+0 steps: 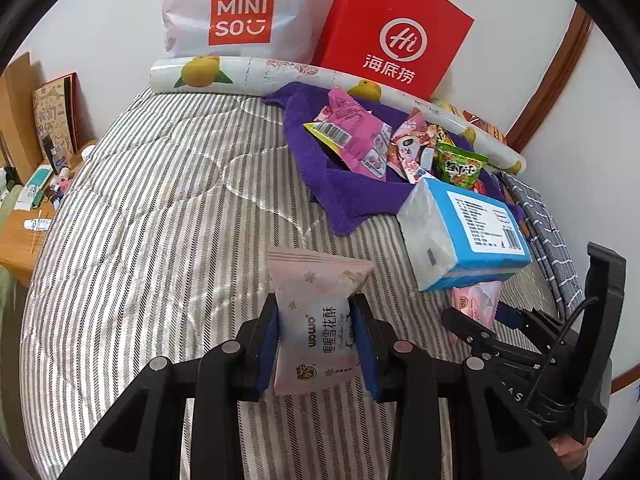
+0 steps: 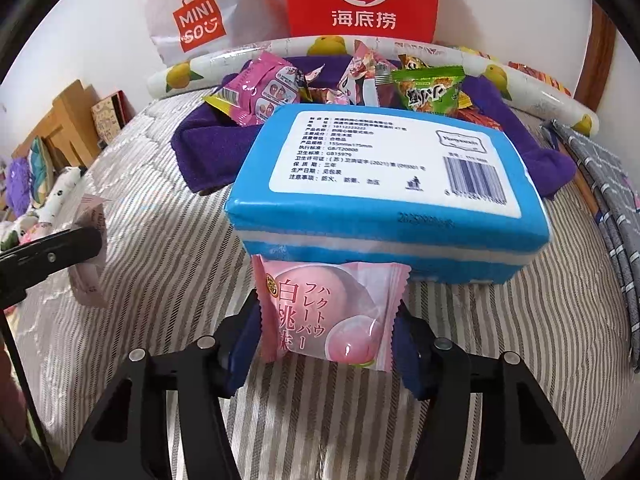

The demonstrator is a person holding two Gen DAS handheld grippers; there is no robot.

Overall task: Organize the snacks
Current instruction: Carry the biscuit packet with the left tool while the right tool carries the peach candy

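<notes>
My left gripper is shut on a pale pink snack packet, held upright above the striped bedcover. In the right wrist view this packet shows at the far left. My right gripper is shut on a pink peach snack packet, its blue pads against the packet's side edges. It sits just in front of a blue tissue pack. From the left wrist view the right gripper is low at the right. Several more snack packets lie on a purple towel behind.
A white MINISO bag and a red paper bag lean on the back wall behind a fruit-printed roll. A grey patterned cloth lies at the right. A cluttered wooden desk borders the bed's left edge.
</notes>
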